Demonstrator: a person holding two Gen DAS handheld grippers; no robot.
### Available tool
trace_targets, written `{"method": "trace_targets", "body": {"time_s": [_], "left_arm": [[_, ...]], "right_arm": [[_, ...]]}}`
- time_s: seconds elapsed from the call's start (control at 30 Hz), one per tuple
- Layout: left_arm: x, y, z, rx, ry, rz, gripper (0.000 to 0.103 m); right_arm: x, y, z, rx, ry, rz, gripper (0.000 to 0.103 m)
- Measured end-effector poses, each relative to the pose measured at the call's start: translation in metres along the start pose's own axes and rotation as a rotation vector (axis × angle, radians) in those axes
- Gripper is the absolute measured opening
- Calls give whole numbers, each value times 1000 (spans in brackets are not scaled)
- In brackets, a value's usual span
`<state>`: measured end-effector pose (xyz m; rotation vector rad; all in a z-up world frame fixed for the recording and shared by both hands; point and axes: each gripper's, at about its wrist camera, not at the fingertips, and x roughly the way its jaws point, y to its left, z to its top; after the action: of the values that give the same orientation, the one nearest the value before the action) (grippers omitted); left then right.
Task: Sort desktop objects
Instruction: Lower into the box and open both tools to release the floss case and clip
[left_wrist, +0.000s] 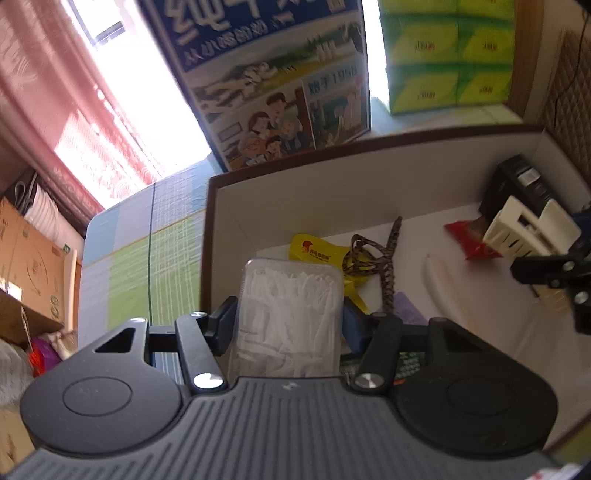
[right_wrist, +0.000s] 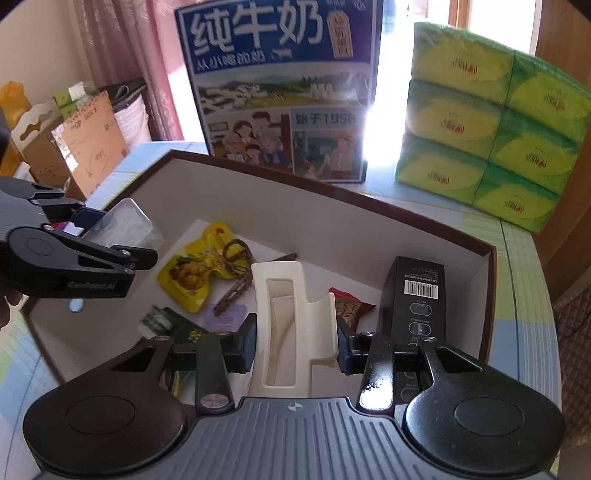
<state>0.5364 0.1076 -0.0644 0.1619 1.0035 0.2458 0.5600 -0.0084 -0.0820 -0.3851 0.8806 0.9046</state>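
My left gripper (left_wrist: 290, 325) is shut on a clear plastic box of white floss picks (left_wrist: 290, 314) and holds it above the left part of a white storage box (left_wrist: 295, 195) with a brown rim. My right gripper (right_wrist: 295, 347) is shut on a cream plastic holder (right_wrist: 291, 325) and holds it over the same storage box (right_wrist: 332, 229). In the right wrist view the left gripper (right_wrist: 110, 236) shows at the left with the clear box (right_wrist: 125, 225). In the left wrist view the cream holder (left_wrist: 528, 236) shows at the right.
In the storage box lie a yellow snack pouch (right_wrist: 195, 273), a braided brown cord (right_wrist: 236, 273), a red packet (right_wrist: 351, 306), a black carton (right_wrist: 413, 295) and a green packet (right_wrist: 173, 325). Behind it stand a blue milk carton (right_wrist: 284, 88) and green tissue packs (right_wrist: 491, 125).
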Motion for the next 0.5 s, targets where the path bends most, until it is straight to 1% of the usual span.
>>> {"method": "trace_targets", "body": {"time_s": [0.07, 0.27, 0.4, 0.5], "left_arm": [[10, -4, 3, 21, 20, 3, 53], [28, -8, 8, 54, 37, 18, 53], [33, -9, 9, 66, 37, 19, 54], [32, -8, 10, 61, 36, 9, 56]], "right_arm": [[7, -3, 1, 0, 8, -4, 38], [19, -12, 1, -1, 19, -18, 38], [22, -15, 2, -6, 17, -25, 39], [25, -16, 2, -3, 21, -26, 39]]}}
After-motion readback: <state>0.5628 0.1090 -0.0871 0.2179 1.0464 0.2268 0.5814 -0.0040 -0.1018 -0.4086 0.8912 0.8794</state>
